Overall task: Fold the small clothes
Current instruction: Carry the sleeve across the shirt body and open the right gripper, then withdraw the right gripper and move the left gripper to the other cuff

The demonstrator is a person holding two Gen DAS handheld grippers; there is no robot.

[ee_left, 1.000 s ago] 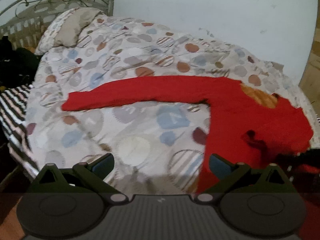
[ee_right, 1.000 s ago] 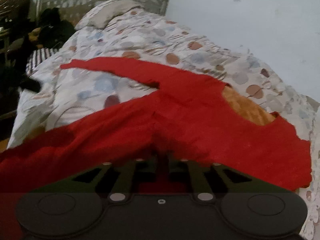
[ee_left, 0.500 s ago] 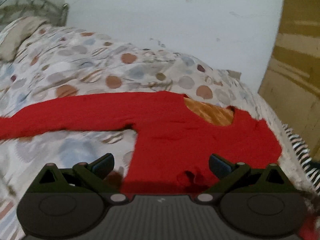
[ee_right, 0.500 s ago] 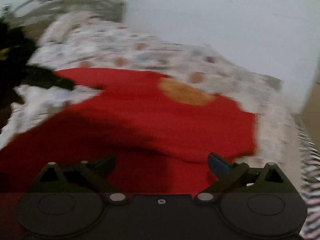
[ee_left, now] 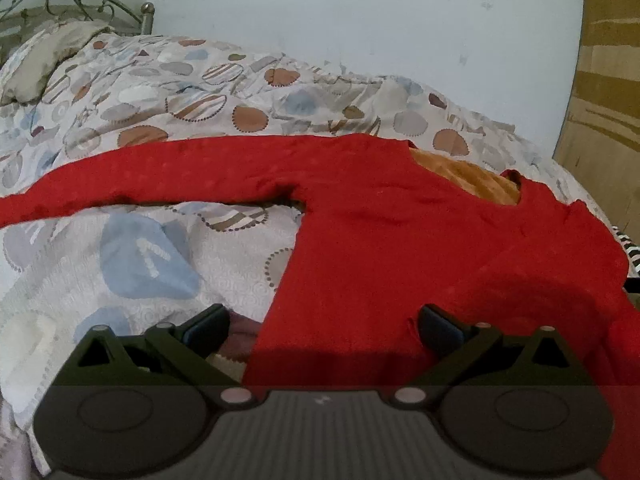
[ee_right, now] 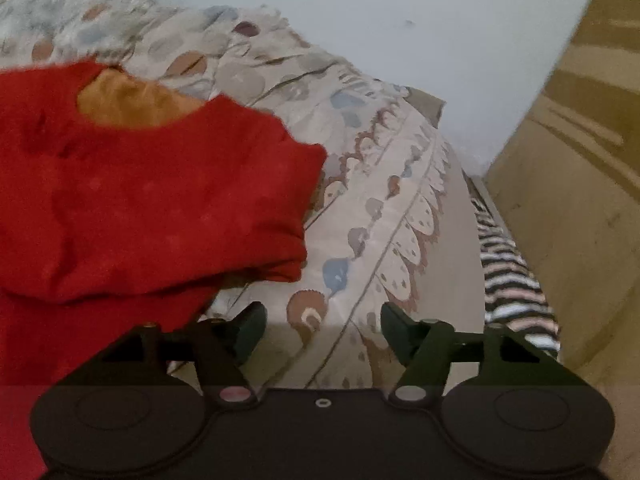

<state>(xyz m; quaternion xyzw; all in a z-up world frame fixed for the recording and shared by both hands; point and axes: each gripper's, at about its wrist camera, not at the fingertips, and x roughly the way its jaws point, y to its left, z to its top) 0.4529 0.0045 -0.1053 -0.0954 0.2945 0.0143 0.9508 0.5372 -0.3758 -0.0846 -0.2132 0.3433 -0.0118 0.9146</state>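
Observation:
A red long-sleeved sweater [ee_left: 400, 248] with an orange lining at the neck lies on the patterned bedspread [ee_left: 140, 256]. Its left sleeve [ee_left: 160, 172] stretches flat to the left. The right side is folded over the body, seen in the right wrist view [ee_right: 160, 208]. My left gripper [ee_left: 322, 328] is open and empty, just above the sweater's lower body. My right gripper [ee_right: 322, 328] is open and empty over bare bedspread [ee_right: 380, 220], to the right of the sweater's folded edge.
A pillow [ee_left: 44, 68] and a metal headboard [ee_left: 80, 0] are at the far left. A white wall [ee_left: 360, 32] runs behind the bed. A wooden panel [ee_right: 568, 160] stands at the right, with a striped cloth [ee_right: 512, 280] beside the bed's edge.
My right gripper let go of the sweater, opened, and swung right off it onto bare bedspread. My left gripper moved right, over the sweater's body. The right side now lies folded over.

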